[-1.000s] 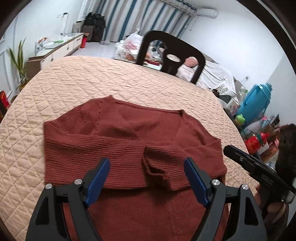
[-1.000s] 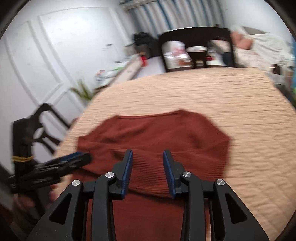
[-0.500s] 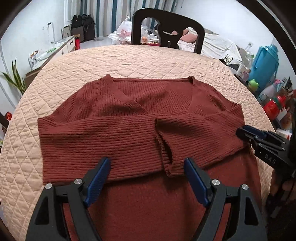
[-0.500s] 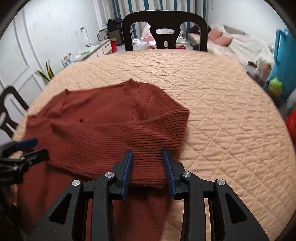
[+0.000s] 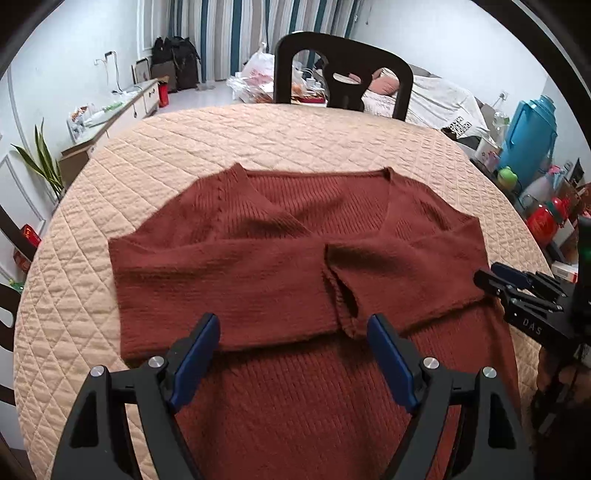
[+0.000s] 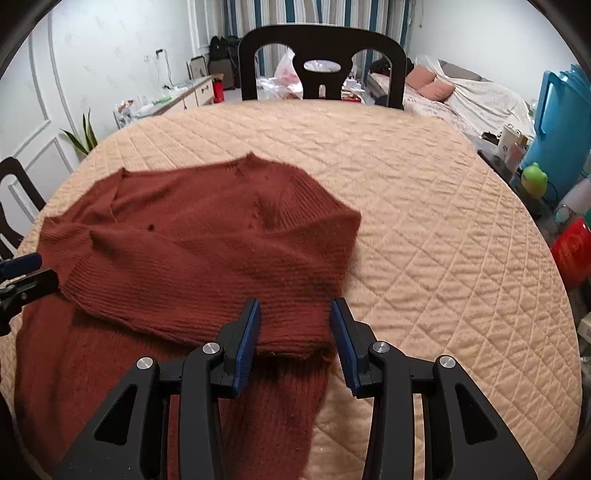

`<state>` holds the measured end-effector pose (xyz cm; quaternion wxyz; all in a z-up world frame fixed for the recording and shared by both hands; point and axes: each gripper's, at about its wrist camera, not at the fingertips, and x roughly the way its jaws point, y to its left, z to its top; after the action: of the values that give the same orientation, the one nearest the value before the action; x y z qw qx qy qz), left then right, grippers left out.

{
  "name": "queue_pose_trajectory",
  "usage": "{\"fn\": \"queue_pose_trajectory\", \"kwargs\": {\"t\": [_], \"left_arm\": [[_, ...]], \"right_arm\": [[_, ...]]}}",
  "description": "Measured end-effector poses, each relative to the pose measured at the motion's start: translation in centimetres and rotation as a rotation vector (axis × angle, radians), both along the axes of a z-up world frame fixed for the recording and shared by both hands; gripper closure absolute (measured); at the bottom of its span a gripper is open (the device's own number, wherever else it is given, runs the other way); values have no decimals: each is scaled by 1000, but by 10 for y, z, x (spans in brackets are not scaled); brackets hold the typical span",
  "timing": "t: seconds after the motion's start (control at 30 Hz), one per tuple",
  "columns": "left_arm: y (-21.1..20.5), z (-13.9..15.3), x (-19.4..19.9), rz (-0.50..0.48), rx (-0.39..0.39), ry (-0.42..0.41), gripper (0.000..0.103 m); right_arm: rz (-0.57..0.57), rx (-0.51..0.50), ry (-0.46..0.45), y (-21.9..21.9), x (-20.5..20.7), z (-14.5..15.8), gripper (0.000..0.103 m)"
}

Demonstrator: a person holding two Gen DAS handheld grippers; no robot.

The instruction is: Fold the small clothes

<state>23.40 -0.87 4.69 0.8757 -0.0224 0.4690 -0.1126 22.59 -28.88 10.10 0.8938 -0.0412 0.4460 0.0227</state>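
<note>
A: Any containers near you?

B: A blue jug (image 5: 530, 134) stands off the counter's right edge, beside a red pot (image 5: 543, 221) and a small green bottle (image 5: 506, 176); you can't see inside any of them. A plastic bag (image 5: 256, 68) sits on the floor behind the black chair (image 5: 343, 70), contents unclear.

A: And the sweater?

B: The rust-red sweater (image 5: 295, 266) lies flat on your counter, both sleeves folded across its chest, cuffs meeting near the middle.

A: Your grippers?

B: Your left gripper (image 5: 291, 354) is spread wide above the sweater's lower body, grasping nothing. Your right gripper (image 6: 295, 339) has just been opening; the folded sleeve's edge lies between its jaws, released rather than pinched.

A: The surface and room?

B: A peach quilted cover (image 6: 424, 206) spreads over the round counter. Beyond it are striped curtains (image 5: 240, 33), a bed (image 6: 472, 99) and a leafy plant (image 5: 40, 162).
</note>
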Motion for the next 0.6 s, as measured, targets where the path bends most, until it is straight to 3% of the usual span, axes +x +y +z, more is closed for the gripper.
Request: {"fn": "queue_pose_trajectory", "kwargs": {"t": [0.17, 0.3, 0.47, 0.6], "left_arm": [[20, -1, -22, -13, -42, 14, 19], [39, 1, -50, 10, -32, -3, 19], [62, -5, -90, 37, -28, 8, 19], [77, -11, -119, 60, -45, 20, 19]], "right_arm": [[-3, 36, -20, -7, -17, 10, 62], [28, 73, -24, -10, -42, 13, 54], [31, 111, -32, -16, -78, 12, 52], [44, 137, -47, -17, -113, 10, 40]]}}
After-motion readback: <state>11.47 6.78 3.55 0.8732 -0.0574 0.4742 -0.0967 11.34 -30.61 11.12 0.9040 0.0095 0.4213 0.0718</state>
